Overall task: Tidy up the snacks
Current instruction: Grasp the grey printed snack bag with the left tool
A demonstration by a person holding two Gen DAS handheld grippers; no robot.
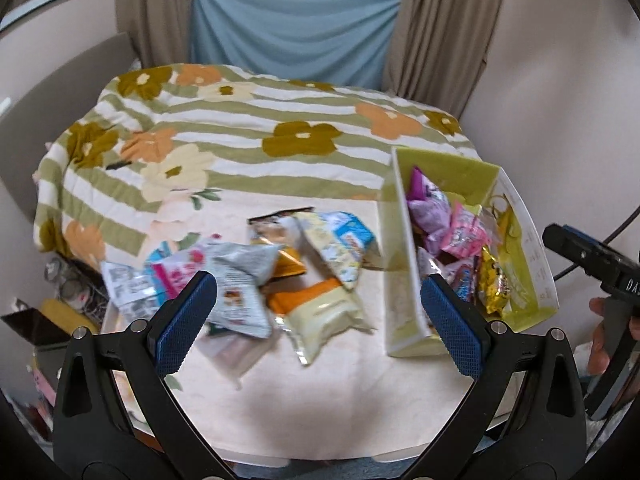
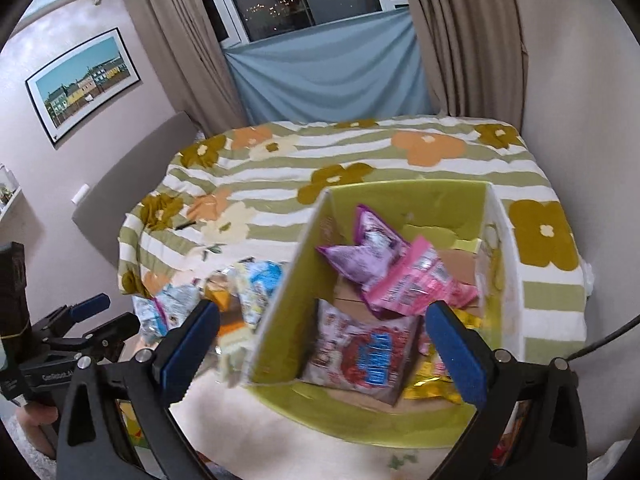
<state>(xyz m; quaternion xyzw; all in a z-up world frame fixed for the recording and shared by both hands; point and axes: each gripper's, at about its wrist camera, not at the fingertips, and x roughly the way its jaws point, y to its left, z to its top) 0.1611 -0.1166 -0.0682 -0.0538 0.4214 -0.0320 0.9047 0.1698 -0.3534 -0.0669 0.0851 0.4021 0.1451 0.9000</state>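
Mid-sort: both grippers empty, fingers spread; box (image 2: 404,200) part-filled.
Next: left gripper (image 1: 318,316) picks from loose snack pile (image 1: 280,276); right gripper (image 2: 322,354) hovers over box.

A soft bed cover with green and white stripes and big orange, brown and cream flowers (image 1: 256,120) holds everything. On it lie a loose heap of shiny snack packets (image 1: 280,272) and, just beside them, a green cardboard box (image 2: 400,204).
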